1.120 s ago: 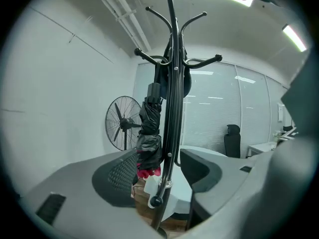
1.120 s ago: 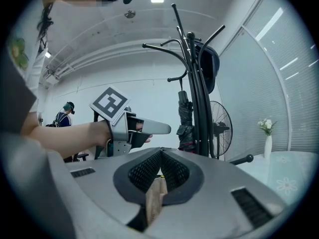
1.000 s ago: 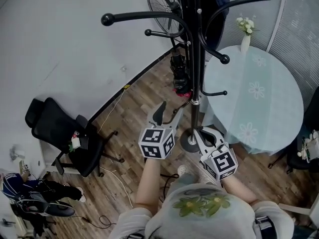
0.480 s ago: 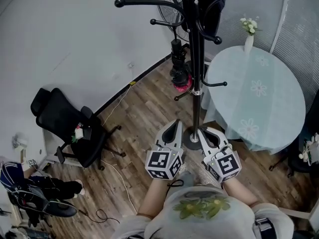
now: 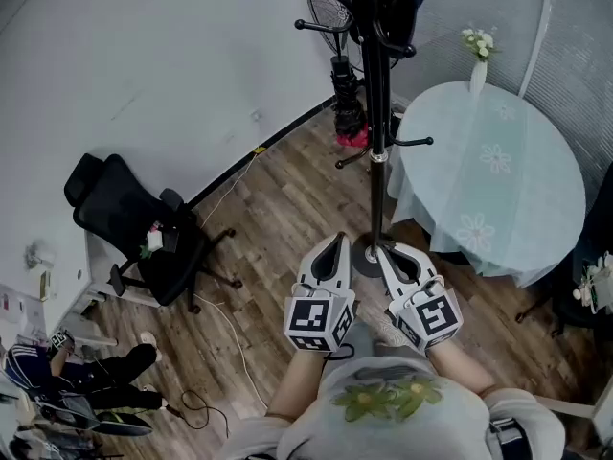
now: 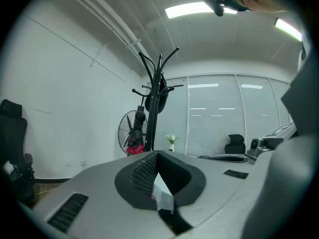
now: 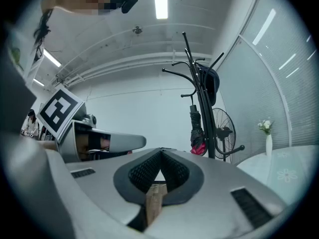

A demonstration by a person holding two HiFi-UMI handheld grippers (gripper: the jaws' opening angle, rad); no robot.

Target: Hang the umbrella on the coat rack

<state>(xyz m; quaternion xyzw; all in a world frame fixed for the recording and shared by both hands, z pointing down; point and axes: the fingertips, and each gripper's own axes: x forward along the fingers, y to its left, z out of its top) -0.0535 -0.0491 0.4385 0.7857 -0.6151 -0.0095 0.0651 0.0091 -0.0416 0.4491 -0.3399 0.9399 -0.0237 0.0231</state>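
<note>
Both your left gripper [image 5: 336, 241] and your right gripper [image 5: 383, 253] are clenched on nothing, level with each other on the near side of the tall black metal coat rack [image 5: 376, 113], close to the foot of its pole. The folded black umbrella with a red end [image 5: 348, 103] hangs on the rack's far side, close against the pole. The hanging looks done; the danger now is a knock. Swing either gripper into the pole and the rack could rock, shaking the umbrella off its hook.
</note>
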